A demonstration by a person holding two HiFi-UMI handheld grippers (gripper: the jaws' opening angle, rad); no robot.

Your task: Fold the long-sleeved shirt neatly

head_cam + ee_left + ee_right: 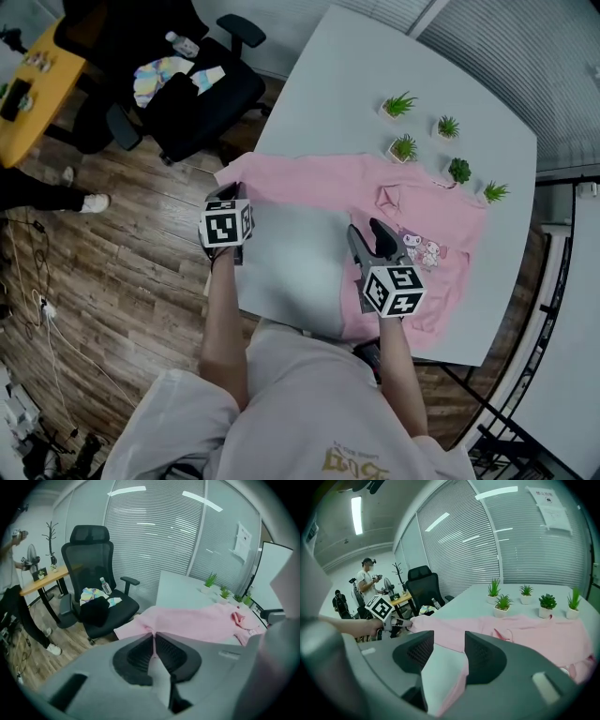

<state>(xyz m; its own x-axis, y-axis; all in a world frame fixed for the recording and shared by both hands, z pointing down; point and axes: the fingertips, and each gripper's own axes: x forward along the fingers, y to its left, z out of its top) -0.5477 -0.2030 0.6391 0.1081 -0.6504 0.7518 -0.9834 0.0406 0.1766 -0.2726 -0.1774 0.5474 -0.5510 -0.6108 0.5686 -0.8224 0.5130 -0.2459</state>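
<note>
A pink long-sleeved shirt (427, 211) lies spread on the white table (300, 281), print side up. Its one sleeve (300, 183) stretches to the table's left edge. My left gripper (225, 194) is at that sleeve's end, and in the left gripper view the jaws (153, 637) are shut on a thin fold of the pink cuff. My right gripper (371, 234) hovers over the shirt's near side edge. In the right gripper view its jaws (449, 641) stand open, with the shirt's edge (459, 667) and bare table below the gap. The other sleeve is not visible.
Several small potted plants (404, 148) stand along the table's far side behind the shirt. A black office chair (192, 94) with clothes and a bottle sits left of the table. A yellow desk (28, 94) and a standing person (369, 585) are farther off.
</note>
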